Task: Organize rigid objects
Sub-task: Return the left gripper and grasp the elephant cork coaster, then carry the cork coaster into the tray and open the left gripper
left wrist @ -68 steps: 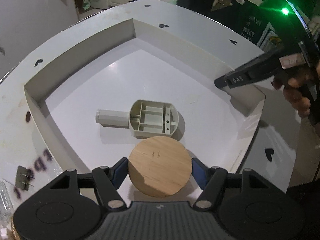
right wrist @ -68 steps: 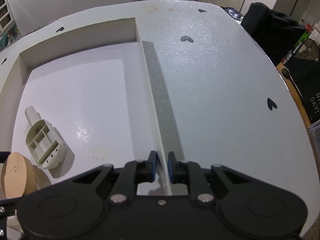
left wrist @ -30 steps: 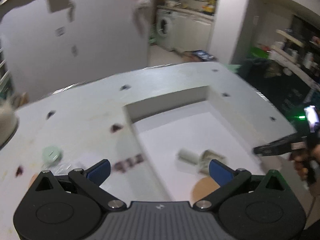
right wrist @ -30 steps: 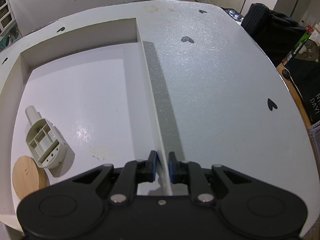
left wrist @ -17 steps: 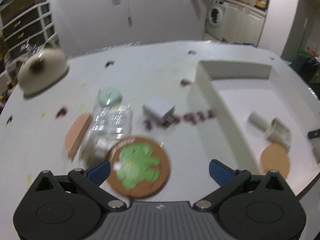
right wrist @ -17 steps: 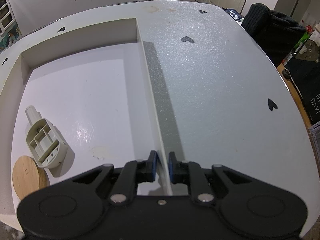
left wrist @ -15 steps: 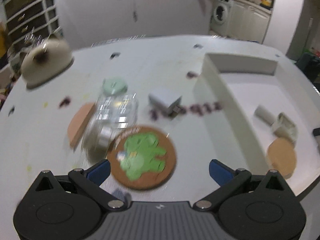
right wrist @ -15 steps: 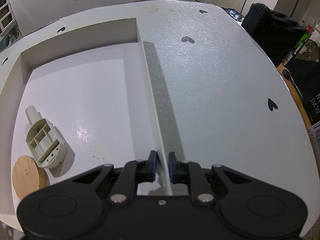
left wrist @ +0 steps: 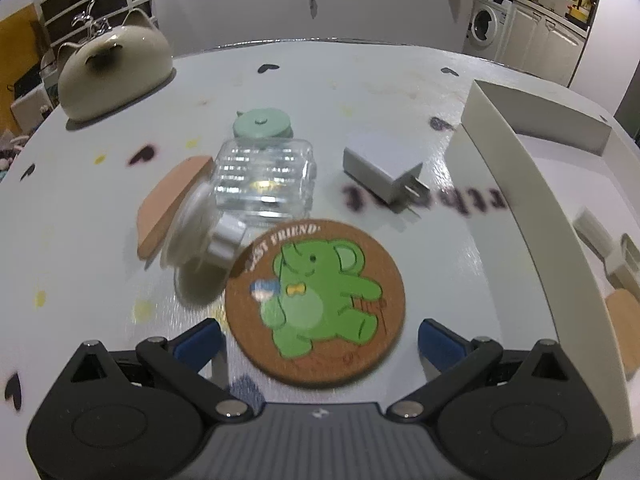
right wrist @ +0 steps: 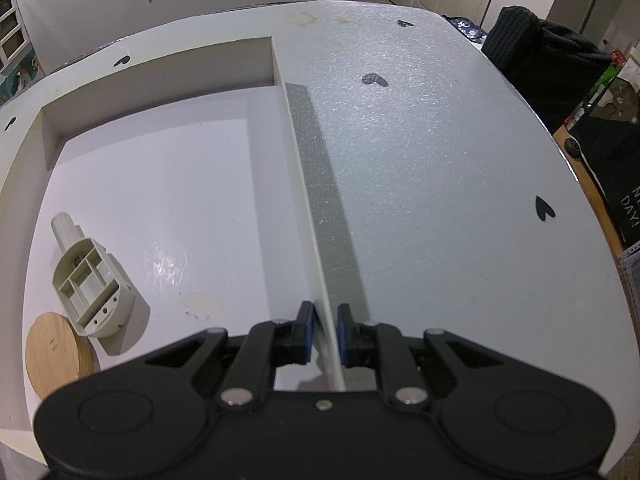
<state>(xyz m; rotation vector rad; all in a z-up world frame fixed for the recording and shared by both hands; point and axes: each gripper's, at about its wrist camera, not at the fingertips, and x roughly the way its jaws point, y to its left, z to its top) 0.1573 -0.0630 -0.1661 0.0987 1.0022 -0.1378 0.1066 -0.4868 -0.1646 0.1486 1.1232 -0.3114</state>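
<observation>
While your left gripper hung wide apart and empty over the table, the elephant coaster lay flat between its fingers, nearest of the loose things. Just beyond it: a tipped clear jar, a plain coaster propped against it, a mint lid, a white plug adapter. Your right gripper sat clamped on the tray wall, steadying it. Inside the tray, at its near left corner, a wooden disc touched a beige plastic part. My reading: you were between picks. Next move likely called for dropping lower, then pinching the elephant coaster's thin edges.
</observation>
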